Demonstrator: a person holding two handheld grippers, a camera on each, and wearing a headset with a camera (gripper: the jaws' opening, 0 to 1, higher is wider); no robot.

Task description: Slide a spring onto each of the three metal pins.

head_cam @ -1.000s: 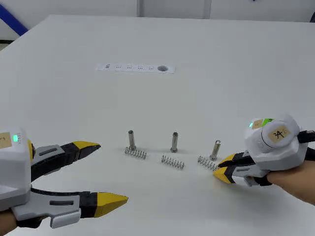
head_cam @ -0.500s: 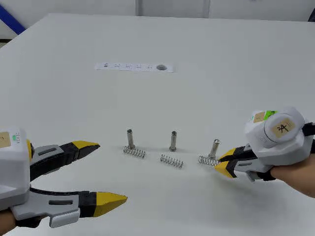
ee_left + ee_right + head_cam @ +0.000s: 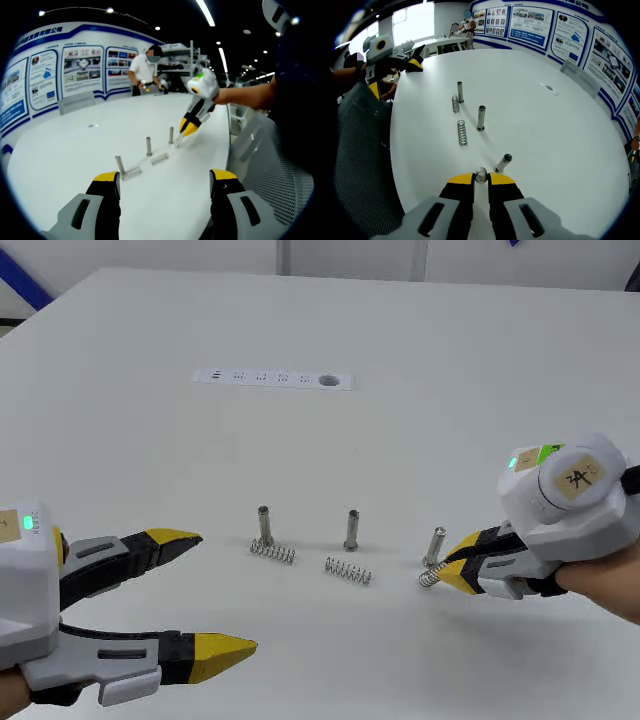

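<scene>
The left gripper (image 3: 222,592) has its jaws spread wide and holds nothing. If it pushes ahead without care, a tip could knock over the left pin (image 3: 264,523) or roll the left spring (image 3: 272,552) away. The right gripper (image 3: 450,571) has its jaws pressed together on one end of the right spring (image 3: 428,578). That spring is thin and bouncy. If the squeeze is too hard or too soft, it could pop out and skip across the table (image 3: 450,390). The right pin (image 3: 437,543) stands very close to those tips, so a small bump could tip it. If the hole of the spring does not line up with the top of the pin, the spring will catch and bend instead of sliding down.

Ahead of the left gripper's open tips, well apart from them, the left spring lies just in front of the left pin. Further toward the other gripper, the middle spring (image 3: 348,571) lies flat near the foot of the middle pin (image 3: 352,528). The right spring sticks out past the right gripper's tips, with its free end low by the table. The right pin stands just beyond and beside those tips, bare, like the other two.
</scene>
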